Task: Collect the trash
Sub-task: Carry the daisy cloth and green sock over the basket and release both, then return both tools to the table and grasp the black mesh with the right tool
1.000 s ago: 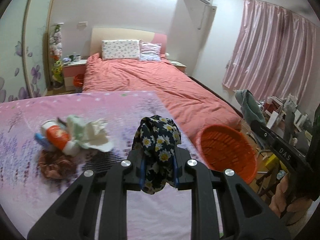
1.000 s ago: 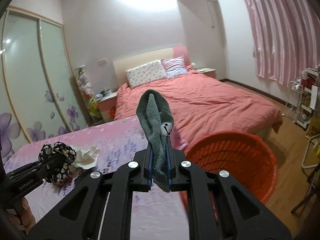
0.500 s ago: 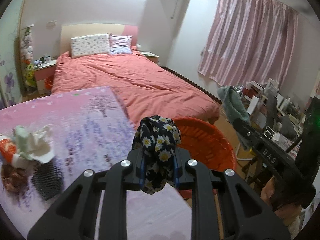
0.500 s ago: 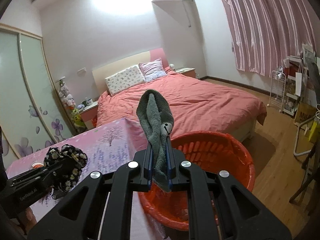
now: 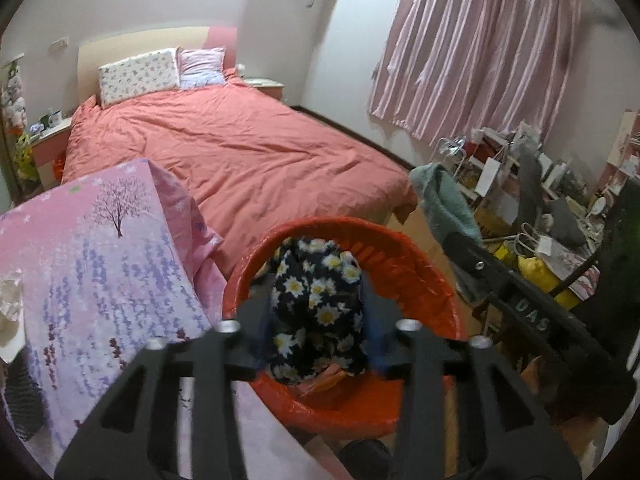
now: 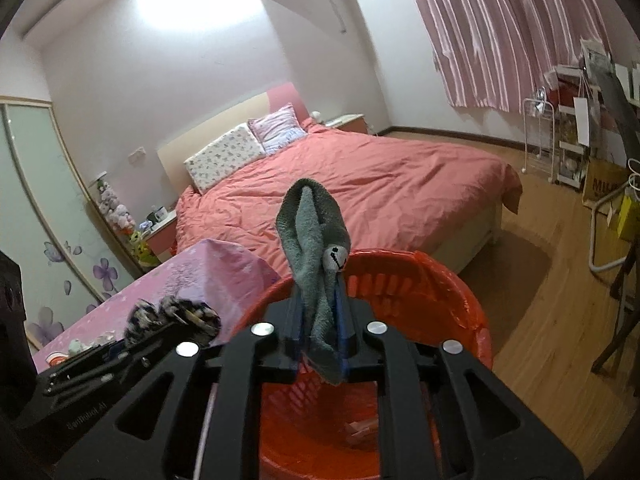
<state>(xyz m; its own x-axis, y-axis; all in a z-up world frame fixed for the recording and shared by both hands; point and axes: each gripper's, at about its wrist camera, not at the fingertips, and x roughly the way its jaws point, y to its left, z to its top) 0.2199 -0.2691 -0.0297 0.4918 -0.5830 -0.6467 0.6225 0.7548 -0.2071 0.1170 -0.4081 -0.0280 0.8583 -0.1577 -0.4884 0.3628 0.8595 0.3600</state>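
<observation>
Tilting both grippers down over the orange basket: left gripper opening around the floral cloth, right gripper opening, grey sock between its jaws.

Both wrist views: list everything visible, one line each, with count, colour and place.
Plastic basket: one, orange, on the floor beside the table, under both grippers.
Floral cloth bundle: one, black with white daisies, between the left jaws.
Towelling sock: one, grey-green, between the right jaws.
Tablecloth: one, pink and lavender, left.
Bed quilt: one, salmon, behind.
Pillows: two, floral and striped, at the headboard.
Curtain: one, pink, right wall.
Left gripper: black, jaws opening.
Right gripper: black, jaws opening.
</observation>
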